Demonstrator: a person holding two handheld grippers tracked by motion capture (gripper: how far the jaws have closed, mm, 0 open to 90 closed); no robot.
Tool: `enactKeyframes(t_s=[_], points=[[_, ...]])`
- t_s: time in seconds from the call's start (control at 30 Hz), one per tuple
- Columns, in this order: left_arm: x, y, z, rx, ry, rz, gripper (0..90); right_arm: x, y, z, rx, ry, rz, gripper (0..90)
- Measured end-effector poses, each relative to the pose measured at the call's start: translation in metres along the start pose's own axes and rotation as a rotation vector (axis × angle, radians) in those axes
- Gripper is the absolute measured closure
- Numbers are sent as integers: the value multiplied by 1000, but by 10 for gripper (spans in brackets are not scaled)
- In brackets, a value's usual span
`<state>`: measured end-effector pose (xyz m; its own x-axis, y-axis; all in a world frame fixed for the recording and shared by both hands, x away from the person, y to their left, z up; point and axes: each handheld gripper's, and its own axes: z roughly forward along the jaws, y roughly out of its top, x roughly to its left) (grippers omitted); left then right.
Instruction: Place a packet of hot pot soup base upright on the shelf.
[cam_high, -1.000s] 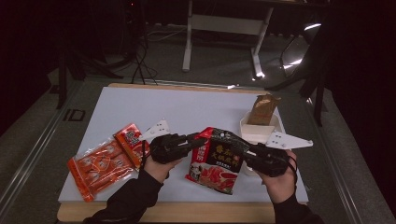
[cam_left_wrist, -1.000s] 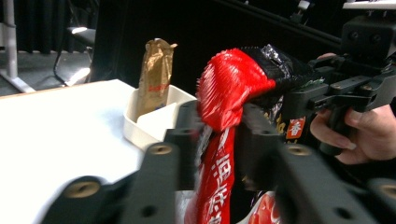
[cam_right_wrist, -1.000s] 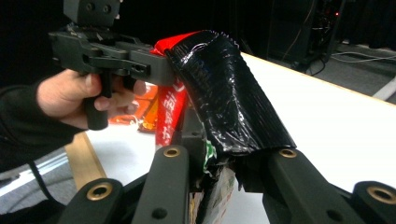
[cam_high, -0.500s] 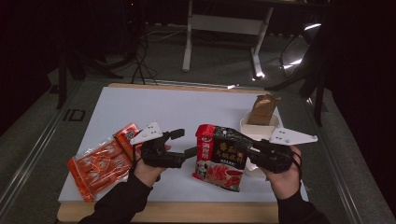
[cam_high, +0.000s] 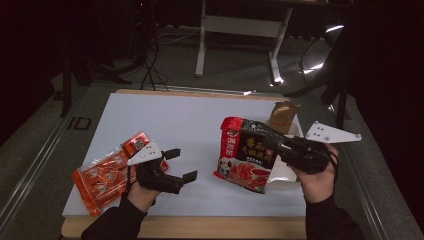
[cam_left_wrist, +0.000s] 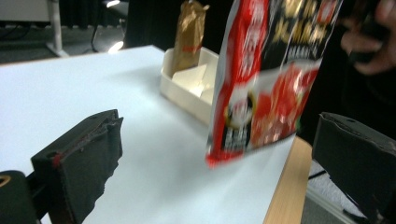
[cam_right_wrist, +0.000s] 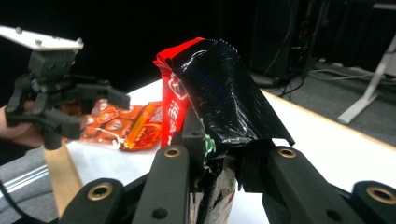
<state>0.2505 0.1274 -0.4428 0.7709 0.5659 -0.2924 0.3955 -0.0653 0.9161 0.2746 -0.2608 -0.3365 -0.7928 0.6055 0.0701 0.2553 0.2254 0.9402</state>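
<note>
A red-and-black snack packet (cam_high: 246, 154) hangs upright off the table, pinched at its top edge by my right gripper (cam_high: 284, 148), which is shut on it. In the right gripper view the crumpled black top of the packet (cam_right_wrist: 212, 86) rises between the jaws. My left gripper (cam_high: 181, 164) hovers low over the table's front left, open with nothing in it. Its fingers (cam_left_wrist: 86, 156) stand wide apart, and the packet (cam_left_wrist: 266, 84) hangs beyond them. An orange packet (cam_high: 106, 172) lies flat at the left edge, under the left hand.
A white tray (cam_high: 284, 176) sits at the right, just behind the hanging packet, with a brown paper bag (cam_high: 283, 114) standing at its far end. The white table surface (cam_high: 180, 120) ends at a wooden front edge (cam_high: 200, 227). Dark floor and a desk frame lie beyond.
The left gripper has let go of the red-and-black packet, opened and drawn back to the left. The right gripper has lifted the packet upright and carried it right, toward the tray.
</note>
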Motion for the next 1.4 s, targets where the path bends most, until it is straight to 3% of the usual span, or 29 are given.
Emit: enactKeyframes(t_s=[0.1,0.27,0.63,0.83,0.93,1.23,1.4], points=[[2,-8,-5,23,-2,-30,19,-6,7,-4,-14,-14,-3,767],[3,-20,-12,34,22,-21,19,-17,18,-12,-32,-41,-5,766],[11,-50,-25,55,68,-69,19,-52,31,-28,-57,-113,1,765],[10,-58,-29,66,113,-35,2,-75,34,-36,-58,-143,15,765],[11,-62,-28,73,106,-41,2,-86,34,-39,-53,-151,2,765],[12,-67,-27,71,84,-60,3,-118,21,-41,-46,-198,37,765],[14,-68,-27,67,80,-71,3,-132,15,-41,-44,-226,31,765]])
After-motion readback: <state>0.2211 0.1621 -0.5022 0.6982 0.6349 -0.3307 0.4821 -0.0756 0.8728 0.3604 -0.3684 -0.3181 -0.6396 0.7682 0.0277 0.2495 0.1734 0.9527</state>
